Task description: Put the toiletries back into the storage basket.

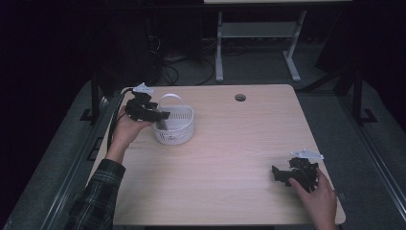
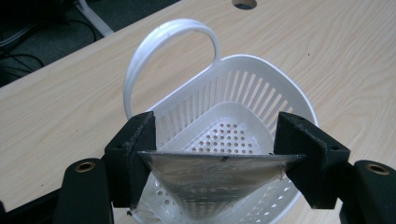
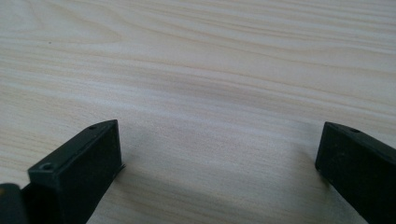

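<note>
Left gripper (image 2: 215, 154) jaws clamped on a silvery foil pouch (image 2: 210, 186), held over the white slotted basket (image 2: 243, 93) at the desk's (image 1: 230, 143) left side; the pouch's lower tip already hangs inside the basket, apparently not yet on its perforated floor. Right gripper (image 3: 219, 154) rests low over bare desk near the right front edge, jaws spread wide, nothing between them. Risks: the light basket has nothing steadying it, so a jaw bumping the rim or the upright handle (image 2: 163, 42) could tip or slide it. Letting go too high may leave the pouch propped on the rim.
</note>
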Action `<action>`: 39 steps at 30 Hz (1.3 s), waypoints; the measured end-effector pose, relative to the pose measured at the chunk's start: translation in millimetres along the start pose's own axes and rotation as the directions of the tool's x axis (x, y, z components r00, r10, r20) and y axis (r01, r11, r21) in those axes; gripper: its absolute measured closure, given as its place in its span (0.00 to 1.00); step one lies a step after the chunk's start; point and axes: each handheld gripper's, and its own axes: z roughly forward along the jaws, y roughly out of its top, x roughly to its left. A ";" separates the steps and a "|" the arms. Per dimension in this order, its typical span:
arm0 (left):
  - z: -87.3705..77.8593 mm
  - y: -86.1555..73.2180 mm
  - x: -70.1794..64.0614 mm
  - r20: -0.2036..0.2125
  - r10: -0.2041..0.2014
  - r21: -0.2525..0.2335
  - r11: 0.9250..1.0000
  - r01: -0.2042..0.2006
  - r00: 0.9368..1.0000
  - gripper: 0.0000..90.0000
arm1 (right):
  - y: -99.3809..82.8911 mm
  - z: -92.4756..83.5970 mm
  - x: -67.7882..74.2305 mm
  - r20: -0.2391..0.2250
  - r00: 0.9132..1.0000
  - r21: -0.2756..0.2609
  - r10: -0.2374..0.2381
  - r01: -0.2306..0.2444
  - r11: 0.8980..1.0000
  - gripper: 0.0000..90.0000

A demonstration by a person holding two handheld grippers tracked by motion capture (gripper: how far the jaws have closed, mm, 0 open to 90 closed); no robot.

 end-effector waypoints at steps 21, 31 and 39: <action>9.6 -10.3 -2.4 -0.009 0.015 0.017 1.000 -0.015 1.000 0.32 | 0.0 0.0 0.0 0.000 1.000 0.000 0.000 0.000 1.000 0.00; -4.1 -12.6 1.9 -0.018 -0.009 -0.008 1.000 0.009 1.000 0.15 | 0.0 0.0 0.0 0.000 1.000 0.000 0.000 0.000 1.000 0.00; -22.4 -19.5 2.8 -0.029 -0.006 -0.022 1.000 0.005 1.000 0.15 | 0.0 0.0 0.0 0.000 1.000 0.000 0.000 0.000 1.000 0.00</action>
